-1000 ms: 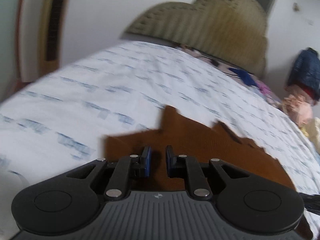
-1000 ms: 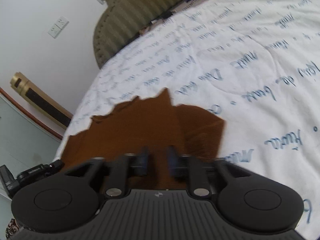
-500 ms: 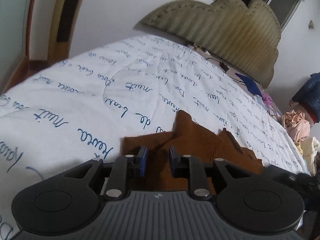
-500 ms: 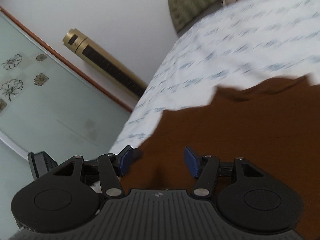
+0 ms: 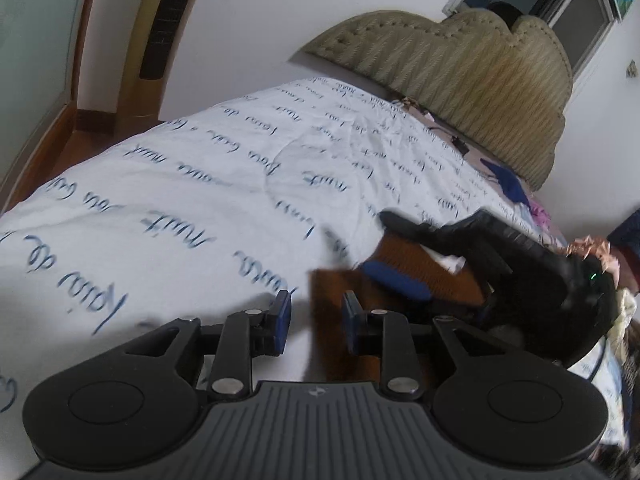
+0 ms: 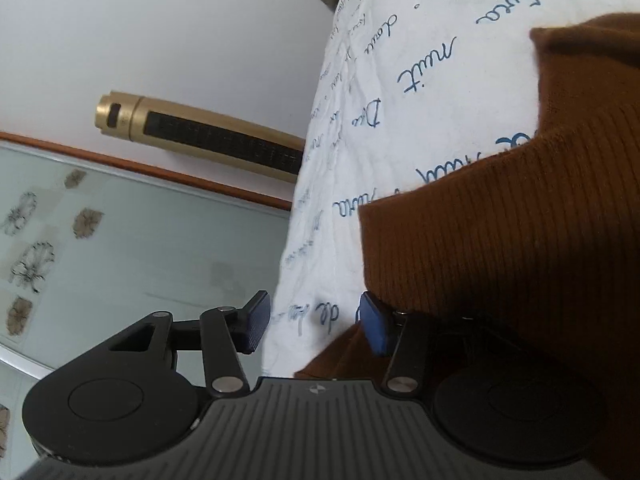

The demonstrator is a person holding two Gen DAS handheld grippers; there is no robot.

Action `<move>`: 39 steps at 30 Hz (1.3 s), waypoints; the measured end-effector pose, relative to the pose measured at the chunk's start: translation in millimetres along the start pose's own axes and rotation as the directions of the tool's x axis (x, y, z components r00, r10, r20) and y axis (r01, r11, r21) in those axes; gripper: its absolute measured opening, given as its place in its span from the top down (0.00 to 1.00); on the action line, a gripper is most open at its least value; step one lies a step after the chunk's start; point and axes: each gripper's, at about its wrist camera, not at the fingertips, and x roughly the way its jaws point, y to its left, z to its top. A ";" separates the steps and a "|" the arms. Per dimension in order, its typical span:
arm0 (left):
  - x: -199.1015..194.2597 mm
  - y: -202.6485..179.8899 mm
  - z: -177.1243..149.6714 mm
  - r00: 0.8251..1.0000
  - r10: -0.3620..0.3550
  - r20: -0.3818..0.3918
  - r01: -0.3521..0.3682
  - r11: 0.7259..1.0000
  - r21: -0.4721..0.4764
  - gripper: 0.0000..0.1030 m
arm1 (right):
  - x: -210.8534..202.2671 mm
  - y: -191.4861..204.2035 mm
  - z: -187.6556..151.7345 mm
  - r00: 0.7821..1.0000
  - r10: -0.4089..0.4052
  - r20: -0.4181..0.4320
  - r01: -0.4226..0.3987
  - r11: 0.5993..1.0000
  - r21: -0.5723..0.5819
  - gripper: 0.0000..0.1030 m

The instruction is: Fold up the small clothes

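— On the left wrist view, where does the brown ribbed garment (image 5: pixel 420 276) lie?
— Right of the left gripper (image 5: pixel 314 322), on the white bedspread (image 5: pixel 180 208); its jaws are opening, empty, the near corner just past the right pad. The right gripper (image 5: pixel 404 254) reaches over the cloth.
— And the right wrist view?
— Right gripper (image 6: pixel 316 322) is closing on nothing yet — the garment (image 6: pixel 500 240) lies right, its edge by the right pad. It's nearer.

Rust-brown ribbed knit garment (image 6: pixel 520 240), partly folded, lies flat near the bed's (image 5: pixel 200 200) side edge, one corner sticking out.
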 end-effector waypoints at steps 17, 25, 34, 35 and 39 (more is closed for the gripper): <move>-10.1 -20.9 -7.5 0.992 0.108 0.068 -0.118 0.978 0.171 0.40 | -168.5 18.8 -133.3 0.983 -0.183 0.004 0.169 0.897 -0.409 0.25; -7.2 -34.8 -5.5 0.989 0.131 0.067 -0.144 0.958 0.248 0.39 | -176.1 58.4 -194.4 0.949 -0.296 0.111 0.293 0.694 -0.658 0.08; 0.7 -47.3 5.0 0.992 0.115 0.054 -0.127 0.927 0.353 0.33 | -117.2 102.6 -251.0 0.857 -0.402 0.323 0.444 0.256 -0.858 0.04; 3.7 -47.6 7.4 0.993 0.106 0.046 -0.115 0.926 0.360 0.33 | -109.7 105.2 -257.3 0.851 -0.399 0.341 0.450 0.218 -0.866 0.04; 17.5 -41.6 22.8 0.999 0.041 -0.031 -0.028 0.940 0.341 0.33 | -81.6 111.5 -281.7 0.829 -0.386 0.405 0.455 0.043 -0.890 0.04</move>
